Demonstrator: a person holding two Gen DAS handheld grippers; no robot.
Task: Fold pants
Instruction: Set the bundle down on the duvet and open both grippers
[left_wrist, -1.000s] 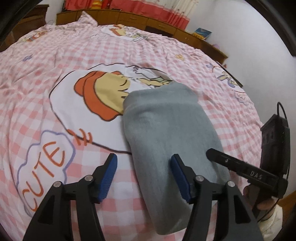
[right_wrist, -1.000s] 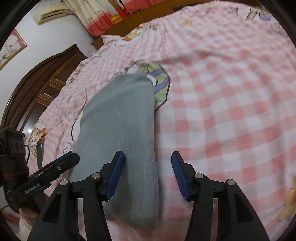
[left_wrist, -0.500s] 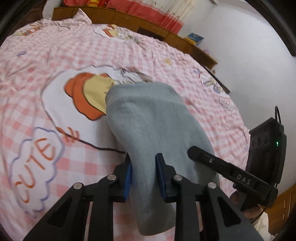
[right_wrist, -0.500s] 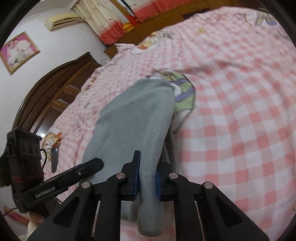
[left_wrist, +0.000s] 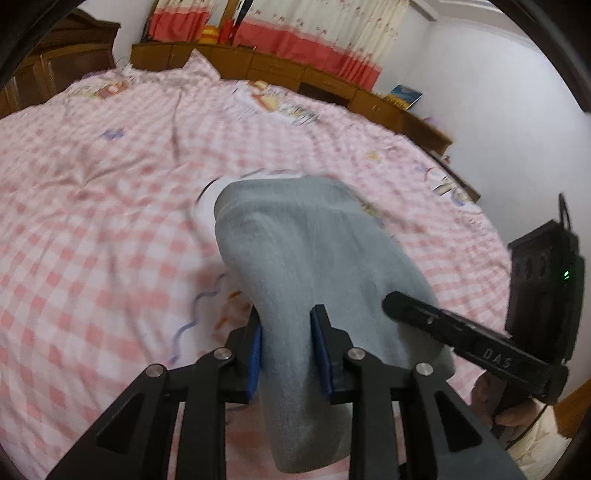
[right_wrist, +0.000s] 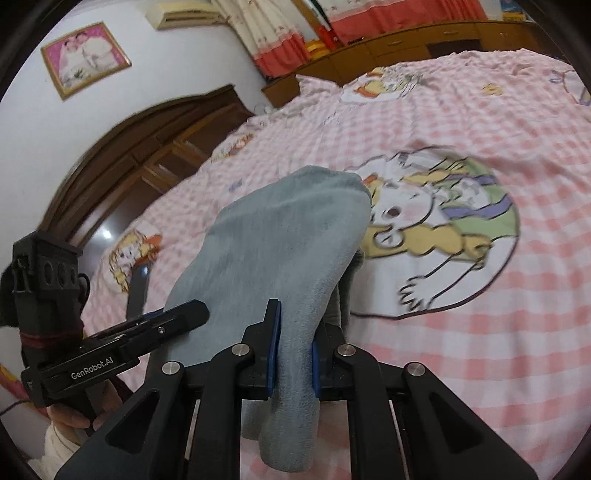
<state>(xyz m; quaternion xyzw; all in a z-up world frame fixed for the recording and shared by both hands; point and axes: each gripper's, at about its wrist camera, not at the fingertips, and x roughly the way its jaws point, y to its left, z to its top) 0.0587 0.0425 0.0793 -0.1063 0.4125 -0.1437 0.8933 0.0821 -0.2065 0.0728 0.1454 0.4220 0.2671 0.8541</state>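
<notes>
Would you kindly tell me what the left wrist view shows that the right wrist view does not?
Only left wrist: a blue book on the wooden ledge. Only right wrist: a framed picture, an air conditioner and the cartoon print beside the pants. Both: grey pants on the checked bedspread, each hand-held gripper clamped on their near edge.

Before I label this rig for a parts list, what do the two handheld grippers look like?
Both are black linkage frames with silver rivets and blue pads on the fingers. The left gripper reads "GenRobot.AI"; the right gripper reads "DAS", with a green light and a cable. A white sleeve shows.
</notes>
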